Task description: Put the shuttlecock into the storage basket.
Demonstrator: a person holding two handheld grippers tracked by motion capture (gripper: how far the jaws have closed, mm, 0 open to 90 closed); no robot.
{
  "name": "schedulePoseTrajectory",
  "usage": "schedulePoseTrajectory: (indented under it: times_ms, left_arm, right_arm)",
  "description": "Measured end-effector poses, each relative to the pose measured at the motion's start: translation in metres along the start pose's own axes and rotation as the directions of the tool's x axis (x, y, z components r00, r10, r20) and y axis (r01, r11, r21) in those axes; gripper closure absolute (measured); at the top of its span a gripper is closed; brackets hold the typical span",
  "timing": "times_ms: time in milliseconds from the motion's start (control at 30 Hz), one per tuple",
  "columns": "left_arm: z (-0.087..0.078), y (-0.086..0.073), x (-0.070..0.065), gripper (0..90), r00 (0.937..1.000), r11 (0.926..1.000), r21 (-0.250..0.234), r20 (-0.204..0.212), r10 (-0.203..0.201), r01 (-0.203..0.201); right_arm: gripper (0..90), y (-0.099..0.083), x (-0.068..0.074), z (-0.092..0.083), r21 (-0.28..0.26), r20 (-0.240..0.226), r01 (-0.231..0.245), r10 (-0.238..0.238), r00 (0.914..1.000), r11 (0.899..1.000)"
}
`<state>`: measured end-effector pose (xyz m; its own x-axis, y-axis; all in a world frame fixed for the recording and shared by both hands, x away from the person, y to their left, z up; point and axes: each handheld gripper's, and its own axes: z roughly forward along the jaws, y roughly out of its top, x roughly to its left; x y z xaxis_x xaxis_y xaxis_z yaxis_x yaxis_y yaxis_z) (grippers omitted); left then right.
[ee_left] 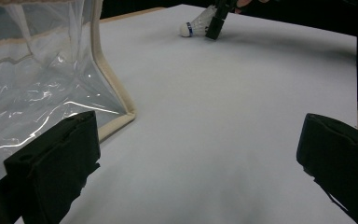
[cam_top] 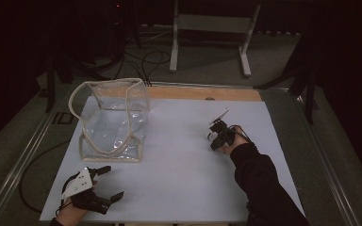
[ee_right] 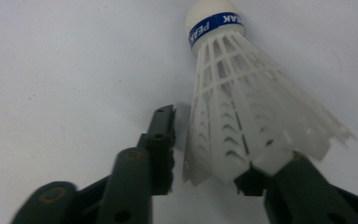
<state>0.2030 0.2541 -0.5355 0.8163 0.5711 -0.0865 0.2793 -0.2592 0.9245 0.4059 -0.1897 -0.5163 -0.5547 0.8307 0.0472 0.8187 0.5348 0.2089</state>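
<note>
Right, the white tabletop sheet (cam_top: 179, 174) sits over a wooden board in a dark room with cables on the floor, and your clear plastic tote bag with cream trim (cam_top: 113, 117) stands open at far left, nothing in it that I can see. Your left gripper (cam_top: 104, 184) rests near it, jaws wide and empty. Your right gripper (ee_right: 214, 154) straddles the skirt of the white plastic shuttlecock with a blue band (ee_right: 242, 121) lying on the sheet, jaws not yet closed, so grasp and bagging look still ahead.

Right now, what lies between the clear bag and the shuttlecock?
Nothing: in the left gripper view, bare white table runs from the bag to the shuttlecock.
</note>
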Motion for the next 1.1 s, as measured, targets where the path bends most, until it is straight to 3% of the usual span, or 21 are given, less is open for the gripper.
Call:
schedulePoseTrajectory:
  times_ms: [333, 800, 833, 1100]
  left_arm:
    - [0.000, 0.000, 0.000, 0.5, 1.0000, 1.0000, 0.002, 0.002, 0.001, -0.001]
    - [0.000, 0.000, 0.000, 0.5, 1.0000, 1.0000, -0.002, 0.007, 0.000, 0.000]
    - [0.000, 0.000, 0.000, 0.5, 1.0000, 1.0000, 0.001, 0.007, 0.000, 0.000]
    - [0.001, 0.000, 0.000, 0.5, 1.0000, 1.0000, 0.004, 0.004, 0.001, -0.001]
  right_arm:
    - [88.1, 0.003, -0.002, -0.001, 0.019, -0.002, 0.020, -0.020, 0.9998, 1.000]
    - [90.0, 0.004, 0.002, -0.013, 0.025, 0.016, 0.074, -0.074, 0.9971, 0.997]
    - [90.0, 0.004, 0.004, -0.017, 0.034, 0.009, 0.101, -0.101, 0.9948, 0.994]
    - [90.0, -0.001, 0.004, -0.024, 0.059, -0.049, 0.172, -0.169, 0.9844, 0.983]
